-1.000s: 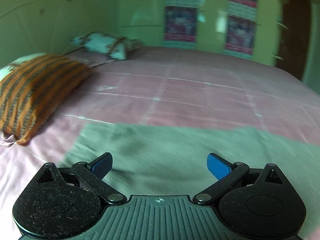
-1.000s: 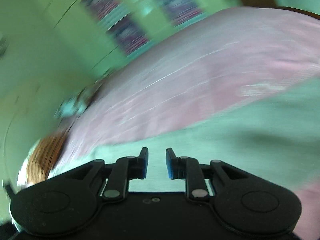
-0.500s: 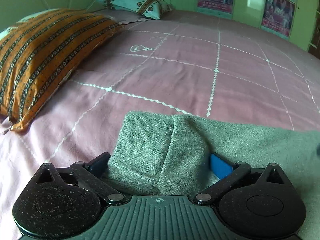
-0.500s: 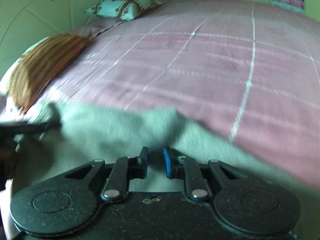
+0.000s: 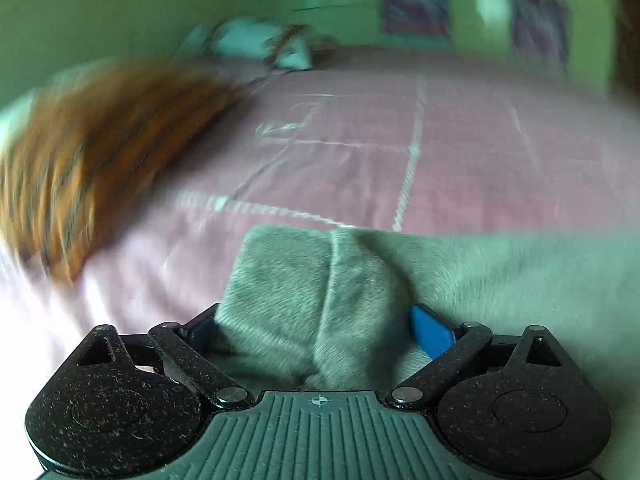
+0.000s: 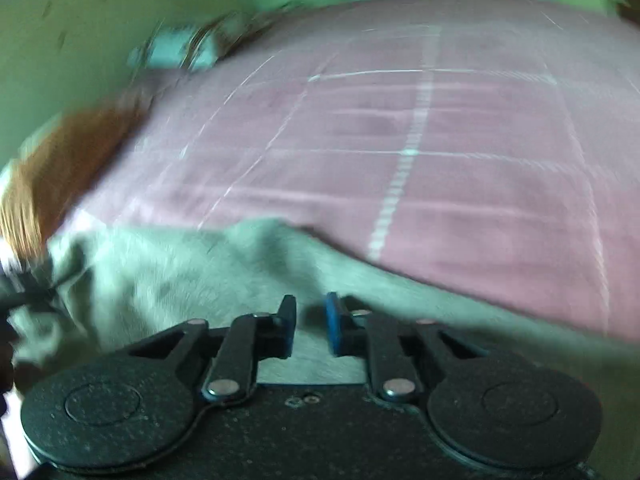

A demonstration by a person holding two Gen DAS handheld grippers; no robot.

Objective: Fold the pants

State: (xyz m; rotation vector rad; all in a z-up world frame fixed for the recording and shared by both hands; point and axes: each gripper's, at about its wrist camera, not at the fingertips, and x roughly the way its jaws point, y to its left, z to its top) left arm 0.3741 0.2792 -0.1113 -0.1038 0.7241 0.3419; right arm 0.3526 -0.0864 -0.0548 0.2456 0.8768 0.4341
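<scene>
The grey pants (image 5: 288,280) lie on a pink checked bedsheet (image 5: 460,168). Their bunched, creased end sits between the wide-set jaws of my left gripper (image 5: 312,320), which are closing. The blue right pad (image 5: 432,332) shows bare beside the cloth. In the right wrist view the pants (image 6: 180,280) spread to the left under my right gripper (image 6: 310,316). Its jaws stand a narrow gap apart and are opening. I see no cloth pinched between them. Both views are blurred.
An orange striped pillow (image 5: 80,160) lies at the left of the bed, also seen blurred in the right wrist view (image 6: 40,168). A teal patterned pillow (image 5: 256,40) rests by the green wall. Pink sheet (image 6: 440,128) stretches beyond the pants.
My left gripper moved from above the flat cloth down to the pants' bunched end, which now sits between its jaws. My right gripper swept sideways over the pants, its gap staying narrow.
</scene>
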